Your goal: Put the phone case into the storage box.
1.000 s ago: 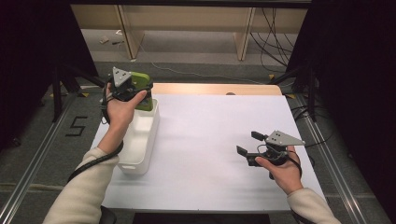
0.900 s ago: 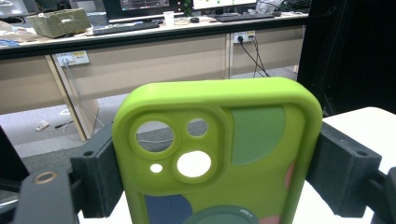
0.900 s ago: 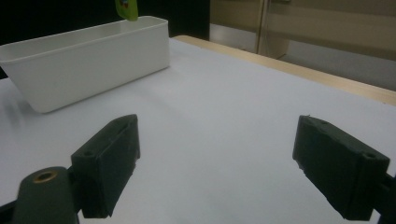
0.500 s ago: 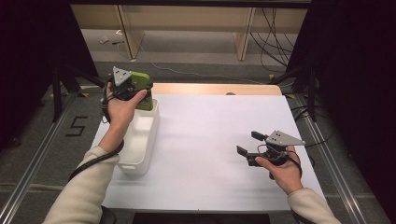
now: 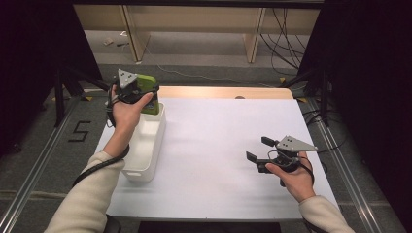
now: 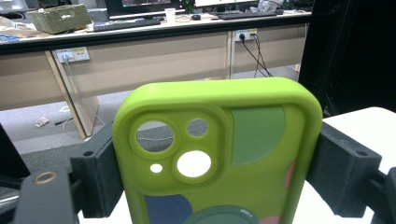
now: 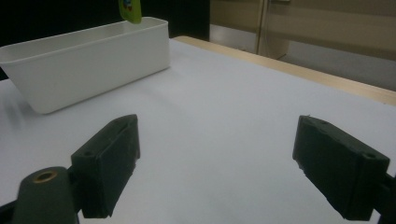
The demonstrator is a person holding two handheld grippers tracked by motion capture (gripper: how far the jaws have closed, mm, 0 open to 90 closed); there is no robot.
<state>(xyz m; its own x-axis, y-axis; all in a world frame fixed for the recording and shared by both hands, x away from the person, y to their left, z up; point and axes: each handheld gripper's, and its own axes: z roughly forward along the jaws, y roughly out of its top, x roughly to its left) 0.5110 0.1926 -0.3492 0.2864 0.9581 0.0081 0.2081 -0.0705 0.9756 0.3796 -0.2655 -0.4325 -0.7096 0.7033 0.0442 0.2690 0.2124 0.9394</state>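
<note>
Two grippers are at work over a white table point(image 5: 218, 145), one at each side of the high view. At the far left corner, the left gripper point(image 5: 141, 92) is held up in the person's left hand point(image 5: 125, 110), just above the far end of a white bin point(image 5: 145, 145) that lies lengthwise along the table's left edge. Its jaws pinch a lime-green phone case point(image 5: 147, 92) by its two long edges. In the left gripper view the phone case point(image 6: 215, 154) stands upright between the black pads, which press on its sides, and its back faces the camera: a raised camera block with round cut-outs sits at the upper left, and flat patches of muted green, dark blue and pink cover the rest. Through the cut-outs the floor and the table show. The case's lower end hangs at the bin's far rim; whether it touches the rim cannot be told. In the right gripper view the bin point(image 7: 88, 60) stands well off across bare table, with the green tip of the case point(image 7: 130, 10) over its far end.

Farther right, well apart from the bin, the right gripper point(image 5: 260, 153) rests low near the table's right front, in the person's right hand point(image 5: 290, 175). Its jaws point left and stand spread wide, with nothing between them but table surface.
</note>
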